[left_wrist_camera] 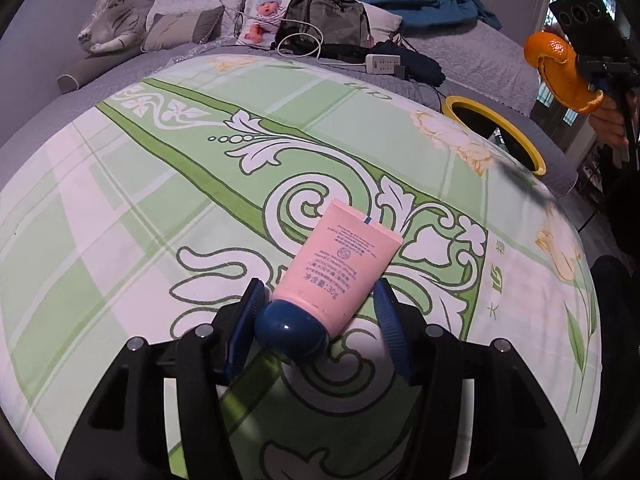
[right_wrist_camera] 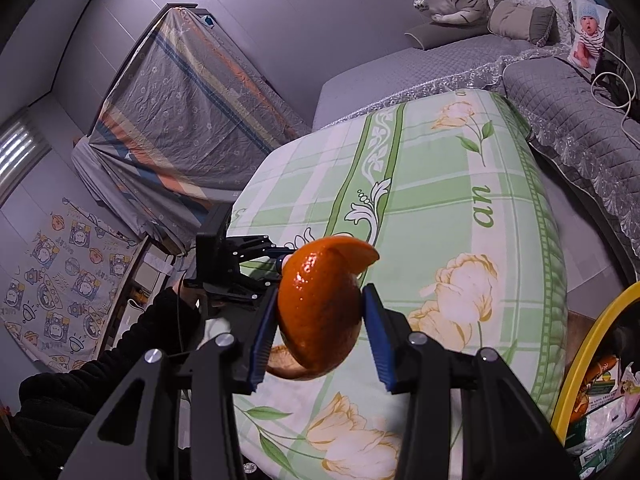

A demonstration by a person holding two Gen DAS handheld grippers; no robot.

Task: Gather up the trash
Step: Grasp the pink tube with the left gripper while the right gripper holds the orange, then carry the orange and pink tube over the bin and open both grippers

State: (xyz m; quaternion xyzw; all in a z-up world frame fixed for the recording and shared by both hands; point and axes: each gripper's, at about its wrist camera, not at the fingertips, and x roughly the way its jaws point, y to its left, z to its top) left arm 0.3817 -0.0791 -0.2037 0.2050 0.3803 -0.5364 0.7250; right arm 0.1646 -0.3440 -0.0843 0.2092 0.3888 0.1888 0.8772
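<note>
A pink hand cream tube [left_wrist_camera: 340, 260] with a dark blue cap [left_wrist_camera: 292, 330] lies on the green floral sheet [left_wrist_camera: 160, 184]. My left gripper [left_wrist_camera: 316, 312] is open, its blue pads on either side of the cap end; the left pad touches the cap. My right gripper [right_wrist_camera: 320, 312] is shut on a curled orange peel [right_wrist_camera: 320, 308] and holds it in the air above the sheet. The peel also shows in the left wrist view [left_wrist_camera: 560, 72], above and right of the yellow-rimmed bin [left_wrist_camera: 496, 120]. In the right wrist view the bin's rim [right_wrist_camera: 592, 352] is at the lower right, with wrappers inside.
Beyond the sheet lie a grey quilted bed [left_wrist_camera: 472, 60], a dark bag [left_wrist_camera: 328, 20], a white power strip [left_wrist_camera: 382, 63] with cables, a baby doll [left_wrist_camera: 266, 12], cushions and a plush tiger [left_wrist_camera: 112, 20]. A covered frame [right_wrist_camera: 180, 120] leans on the wall.
</note>
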